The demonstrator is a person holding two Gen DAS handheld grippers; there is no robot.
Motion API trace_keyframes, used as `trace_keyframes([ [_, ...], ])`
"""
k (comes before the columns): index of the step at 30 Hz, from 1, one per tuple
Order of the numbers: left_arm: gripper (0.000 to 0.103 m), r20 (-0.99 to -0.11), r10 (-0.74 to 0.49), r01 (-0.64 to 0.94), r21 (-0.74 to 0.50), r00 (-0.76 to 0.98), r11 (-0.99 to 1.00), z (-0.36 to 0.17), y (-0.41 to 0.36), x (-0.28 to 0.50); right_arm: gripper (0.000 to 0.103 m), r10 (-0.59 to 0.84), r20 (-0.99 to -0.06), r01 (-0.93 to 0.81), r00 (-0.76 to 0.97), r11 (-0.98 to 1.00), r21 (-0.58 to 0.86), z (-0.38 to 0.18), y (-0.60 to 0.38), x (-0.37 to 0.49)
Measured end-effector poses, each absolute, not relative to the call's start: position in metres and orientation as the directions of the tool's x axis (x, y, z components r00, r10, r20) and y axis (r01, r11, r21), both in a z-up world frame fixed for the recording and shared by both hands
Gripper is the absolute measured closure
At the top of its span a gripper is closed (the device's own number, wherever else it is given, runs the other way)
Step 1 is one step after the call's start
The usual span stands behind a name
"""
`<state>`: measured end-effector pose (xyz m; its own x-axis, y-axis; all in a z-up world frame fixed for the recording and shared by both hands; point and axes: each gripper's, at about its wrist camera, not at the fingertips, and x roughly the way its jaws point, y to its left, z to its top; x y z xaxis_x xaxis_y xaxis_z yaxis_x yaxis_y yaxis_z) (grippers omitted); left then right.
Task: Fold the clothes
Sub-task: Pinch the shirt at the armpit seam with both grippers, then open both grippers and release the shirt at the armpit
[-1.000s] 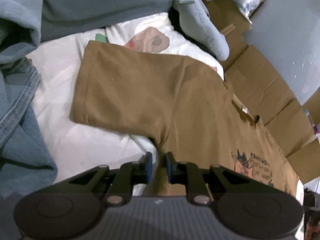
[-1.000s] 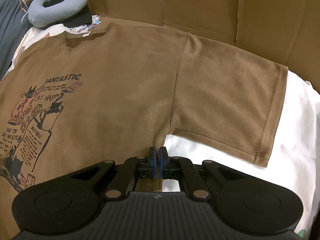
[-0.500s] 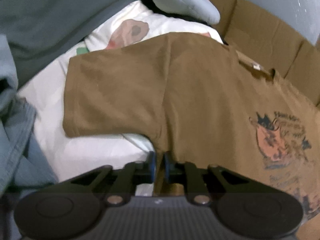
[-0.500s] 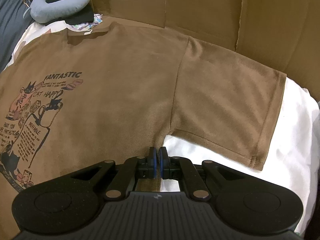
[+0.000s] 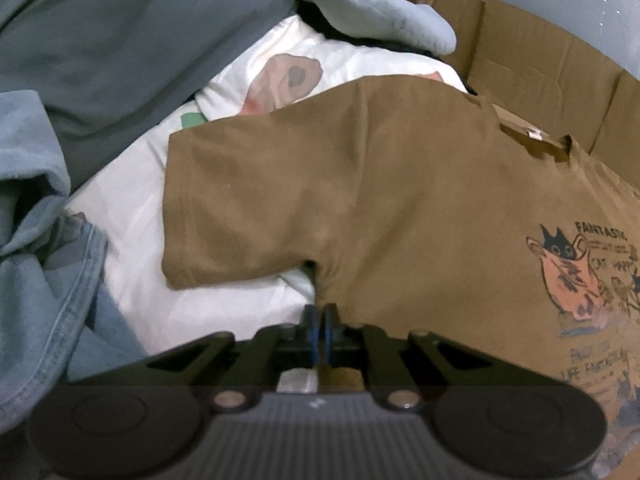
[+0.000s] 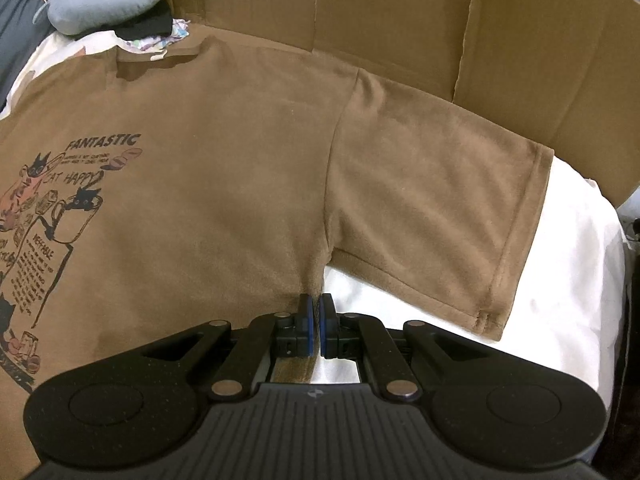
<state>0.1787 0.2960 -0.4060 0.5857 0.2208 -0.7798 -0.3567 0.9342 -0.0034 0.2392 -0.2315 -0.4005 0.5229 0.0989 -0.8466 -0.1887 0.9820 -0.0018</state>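
**Both armpit seams pinched, shirt lying flat between the hands**

Left wrist view: the left gripper [image 5: 319,330] has its jaws nearly together on the brown T-shirt [image 5: 420,208] at the side seam just under the armpit; they were narrowing over the last second and now pinch cloth. Right wrist view: the right gripper [image 6: 316,330] is clamped on the shirt's opposite armpit seam. From each pair of jaws the shirt runs away toward the cardboard wall [image 6: 380,12], collar nearest it, sleeves out sideways over the white sheet [image 6: 568,248]. Neither hand is nearer. Against the earlier left view, the frame has rolled and the cat print shows more.
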Motion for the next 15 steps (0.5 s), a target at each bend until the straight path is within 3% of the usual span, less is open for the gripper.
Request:
trace_keyframes([
  [12, 0.098, -0.77, 0.224, -0.339, 0.011, 0.597, 0.941, -0.407, 0.294, 0.178, 0.102, 0.099, -0.84, -0.16, 0.533, 0.987, 0.014, -0.4, -0.236, 0.238],
  [14, 0.093, -0.769, 0.193, -0.349, -0.042, 0.609, 0.936, -0.404, 0.301, 0.174, 0.098, 0.126, -0.834, -0.145, 0.537, 0.988, 0.055, -0.403, -0.243, 0.237],
  [15, 0.09, -0.769, 0.179, -0.354, -0.065, 0.614, 0.933, -0.402, 0.304, 0.17, 0.092, 0.143, -0.832, -0.124, 0.535, 0.988, 0.09, -0.4, -0.248, 0.237],
])
